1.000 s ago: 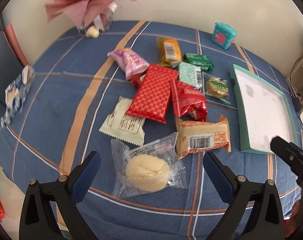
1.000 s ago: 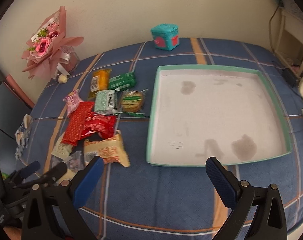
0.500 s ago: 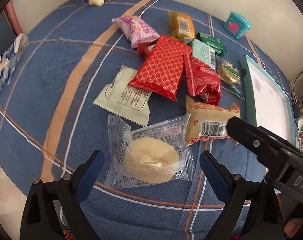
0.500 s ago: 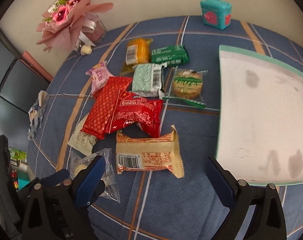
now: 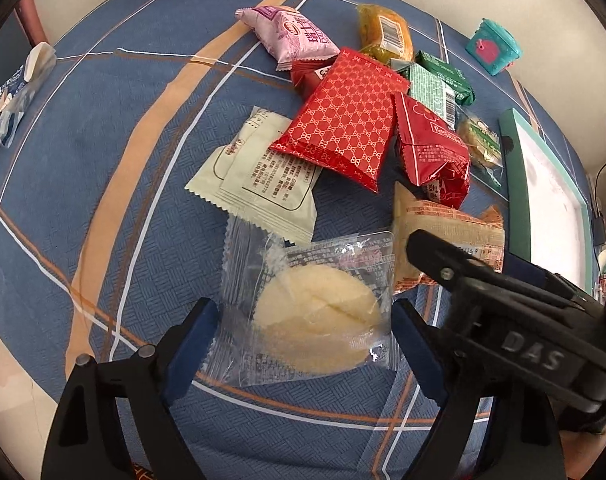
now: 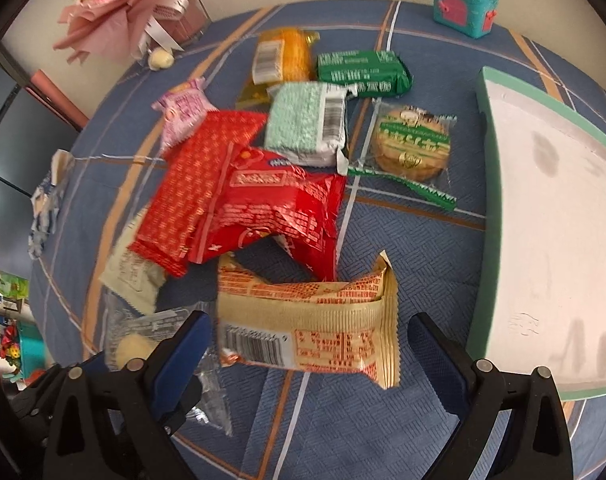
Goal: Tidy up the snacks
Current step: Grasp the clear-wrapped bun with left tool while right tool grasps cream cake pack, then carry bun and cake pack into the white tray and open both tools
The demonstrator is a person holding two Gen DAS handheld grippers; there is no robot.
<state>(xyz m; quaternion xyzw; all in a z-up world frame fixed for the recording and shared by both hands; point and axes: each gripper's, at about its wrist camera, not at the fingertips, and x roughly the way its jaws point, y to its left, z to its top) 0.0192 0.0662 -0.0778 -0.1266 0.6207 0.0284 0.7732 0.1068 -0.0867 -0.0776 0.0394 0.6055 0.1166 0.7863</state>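
Left gripper [image 5: 301,334]: jaws have just been closing, pads astride the clear-wrapped pale pastry [image 5: 315,330], at the wrapper's edges, not yet pinching.
Right gripper [image 6: 309,346]: spread wide astride the tan-and-orange packet [image 6: 307,332], not touching.
Snack pile: red [image 6: 207,184], green [image 6: 363,72] and pink packets [image 5: 295,36] mid-tablecloth [image 5: 103,128].
Tray [image 6: 495,208]: teal-rimmed, at the cloth's right edge, nothing in it.
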